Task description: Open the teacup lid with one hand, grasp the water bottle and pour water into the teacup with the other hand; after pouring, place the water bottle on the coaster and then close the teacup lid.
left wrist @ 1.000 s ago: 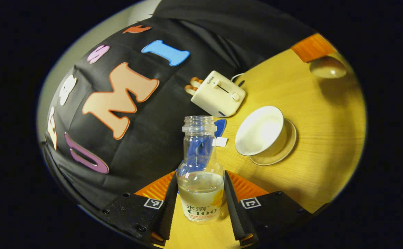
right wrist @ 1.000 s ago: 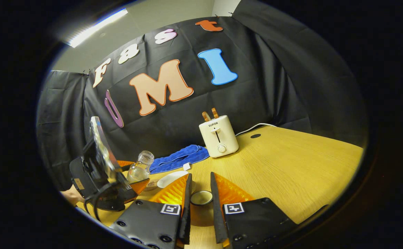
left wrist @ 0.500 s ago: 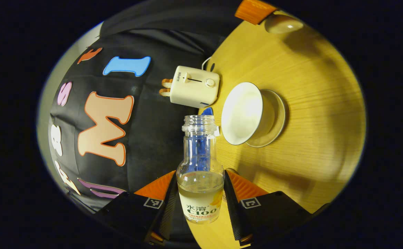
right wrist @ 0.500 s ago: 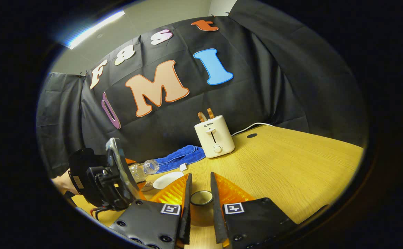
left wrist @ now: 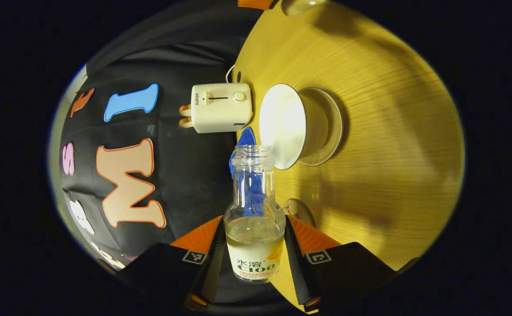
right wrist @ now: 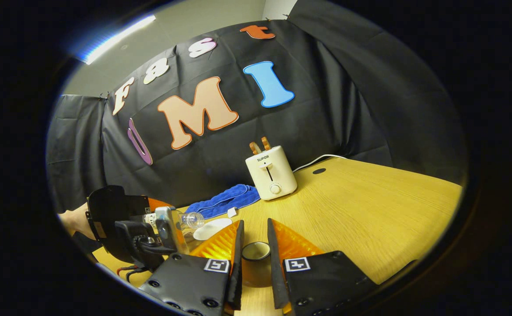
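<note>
Teacup (left wrist: 284, 125): white, lid off, standing on its saucer (left wrist: 326, 127) on the wooden table (left wrist: 392, 145); in the left gripper view the whole scene is turned on its side, so the cup's open mouth faces left.
Water bottle (left wrist: 254, 210): clear, uncapped, part full of water, with a label low on its body; its open neck sits just beside the teacup's rim. In the right gripper view it lies almost level (right wrist: 185, 219), neck toward the cup (right wrist: 212, 228).
Left gripper (left wrist: 254, 259): both fingers clamped on the bottle's lower body, one on each side. In the right gripper view it appears at the left (right wrist: 150, 224), with a person's hand (right wrist: 73, 219) behind it.
Lid (right wrist: 256, 259): small and round, with a ringed knob on top, held off the cup.
Right gripper (right wrist: 254, 263): fingers closed in on the lid's knob, pressing it from both sides.
Coaster (left wrist: 299, 210): a round disc on the table, partly hidden behind the bottle and the left gripper's finger.
Toaster (right wrist: 270, 173): cream, at the back of the table against the black cloth, with a white cord (right wrist: 322, 159).
Blue cloth (right wrist: 225, 199): bunched beside the toaster, behind the teacup.
</note>
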Demonstrator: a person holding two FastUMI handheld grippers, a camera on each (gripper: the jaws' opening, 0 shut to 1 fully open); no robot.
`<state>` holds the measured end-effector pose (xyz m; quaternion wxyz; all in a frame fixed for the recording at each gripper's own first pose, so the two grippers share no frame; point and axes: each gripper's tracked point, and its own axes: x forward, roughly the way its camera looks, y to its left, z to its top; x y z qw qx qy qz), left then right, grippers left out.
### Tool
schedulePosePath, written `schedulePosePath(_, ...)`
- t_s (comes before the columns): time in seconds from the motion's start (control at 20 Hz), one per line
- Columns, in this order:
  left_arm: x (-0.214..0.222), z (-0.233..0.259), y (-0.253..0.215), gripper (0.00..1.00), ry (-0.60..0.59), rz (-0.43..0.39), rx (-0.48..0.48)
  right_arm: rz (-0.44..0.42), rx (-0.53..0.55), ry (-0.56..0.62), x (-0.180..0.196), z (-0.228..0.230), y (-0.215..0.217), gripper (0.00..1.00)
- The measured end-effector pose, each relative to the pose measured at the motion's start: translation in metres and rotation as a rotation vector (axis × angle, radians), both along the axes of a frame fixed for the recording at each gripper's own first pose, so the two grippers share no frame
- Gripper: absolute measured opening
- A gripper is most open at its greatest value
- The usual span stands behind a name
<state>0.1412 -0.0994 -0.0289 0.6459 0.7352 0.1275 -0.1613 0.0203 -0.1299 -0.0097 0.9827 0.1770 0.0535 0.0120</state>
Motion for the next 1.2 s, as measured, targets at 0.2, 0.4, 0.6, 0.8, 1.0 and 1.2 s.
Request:
schedulePosePath(0.2,-0.003,0.006,0.000,0.65,-0.010,-0.009,0.077,0.002,0.006,0.002,0.001,-0.001,-0.001,0.29)
schedulePosePath(0.4,-0.004,0.012,-0.004,0.67,-0.019,-0.025,0.154,0.005,0.007,0.002,0.000,-0.001,-0.001,0.29)
schedulePosePath(0.6,-0.005,0.015,-0.004,0.66,-0.019,-0.027,0.201,0.006,0.009,0.002,0.001,-0.001,0.000,0.31)
schedulePosePath(0.8,-0.003,0.019,-0.003,0.66,-0.028,-0.037,0.252,0.006,0.008,0.000,0.000,-0.001,0.000,0.34)
schedulePosePath(1.0,-0.005,0.022,-0.004,0.66,-0.033,-0.037,0.298,0.007,0.008,0.000,0.000,-0.002,0.000,0.31)
schedulePosePath(1.2,-0.005,0.028,-0.007,0.66,-0.050,-0.057,0.363,0.007,0.006,-0.002,0.000,-0.001,0.000,0.31)
